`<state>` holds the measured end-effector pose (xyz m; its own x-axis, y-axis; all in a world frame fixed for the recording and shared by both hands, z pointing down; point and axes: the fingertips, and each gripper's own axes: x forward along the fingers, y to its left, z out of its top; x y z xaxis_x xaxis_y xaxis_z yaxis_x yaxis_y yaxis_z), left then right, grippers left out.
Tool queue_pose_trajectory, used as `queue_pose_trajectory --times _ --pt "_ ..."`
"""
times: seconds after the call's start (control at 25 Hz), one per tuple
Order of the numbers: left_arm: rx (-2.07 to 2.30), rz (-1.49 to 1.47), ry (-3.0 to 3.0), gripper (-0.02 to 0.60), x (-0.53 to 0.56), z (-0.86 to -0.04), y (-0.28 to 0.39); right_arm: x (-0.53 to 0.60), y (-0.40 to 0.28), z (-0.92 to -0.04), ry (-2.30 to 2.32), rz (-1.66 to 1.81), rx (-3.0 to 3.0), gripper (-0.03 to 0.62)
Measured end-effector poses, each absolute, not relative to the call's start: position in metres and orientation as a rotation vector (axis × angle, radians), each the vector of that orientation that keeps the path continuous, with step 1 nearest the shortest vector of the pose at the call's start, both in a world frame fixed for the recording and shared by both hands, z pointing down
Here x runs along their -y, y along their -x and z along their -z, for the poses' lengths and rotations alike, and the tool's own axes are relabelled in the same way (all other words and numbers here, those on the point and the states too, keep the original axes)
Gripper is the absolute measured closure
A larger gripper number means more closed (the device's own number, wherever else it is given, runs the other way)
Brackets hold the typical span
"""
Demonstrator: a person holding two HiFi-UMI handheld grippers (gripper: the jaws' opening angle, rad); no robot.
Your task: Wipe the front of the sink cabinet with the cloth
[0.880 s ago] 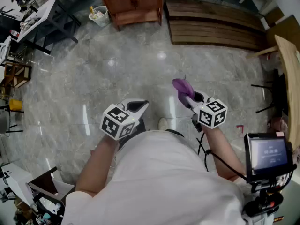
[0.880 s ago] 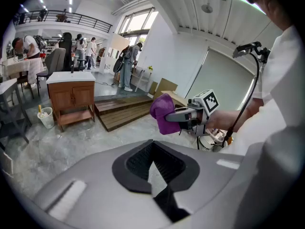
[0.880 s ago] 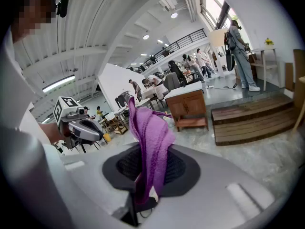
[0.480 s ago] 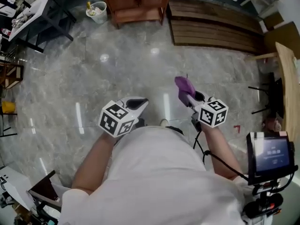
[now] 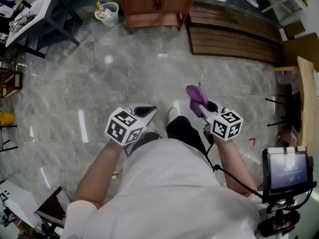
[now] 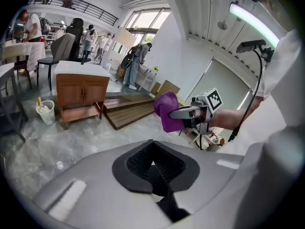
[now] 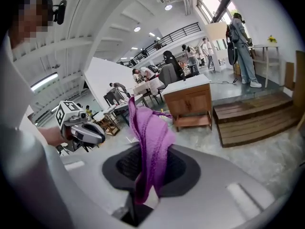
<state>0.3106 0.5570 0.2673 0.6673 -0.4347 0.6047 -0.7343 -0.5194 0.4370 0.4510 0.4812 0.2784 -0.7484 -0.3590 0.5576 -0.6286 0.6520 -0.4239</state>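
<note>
Count: two grippers, one cloth, one sink cabinet, one bin (image 5: 106, 13).
Left gripper (image 6: 153, 163): jaws pressed together, nothing between them.
Right gripper (image 5: 199, 103): jaws pinching the cloth.
Cloth (image 7: 150, 142): purple, soft, a crumpled strip rising out of the right jaws.
Sink cabinet (image 5: 157, 4): brown wood, white top, far ahead of both jaws, the bin beside it.
Change: cabinet shows fuller than before; a dark leg (image 5: 182, 128) has stepped forward between the grippers.

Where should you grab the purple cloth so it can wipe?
Grab the purple cloth by its bunched lower end, coming from behind, as the right hand-held gripper does now: its jaws are shut on that end, leaving the loose folds standing up in front, free for wiping.
</note>
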Motion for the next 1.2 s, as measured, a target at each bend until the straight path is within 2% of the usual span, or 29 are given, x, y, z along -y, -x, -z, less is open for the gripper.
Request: queue_pose_trajectory --times 0.76,1.2 --pt "1.021 -0.641 -2.103 0.574 -0.232 -0.275 -0.294 -0.140 -0.426 -0.327 -0.714 -0.947 2.447 0.513" --pt "0.851 -0.700 -2.171 0.574 -0.145 -0.308 -0.232 -0.031 -0.378 -0.395 -0.927 -1.148 2.308 0.513"
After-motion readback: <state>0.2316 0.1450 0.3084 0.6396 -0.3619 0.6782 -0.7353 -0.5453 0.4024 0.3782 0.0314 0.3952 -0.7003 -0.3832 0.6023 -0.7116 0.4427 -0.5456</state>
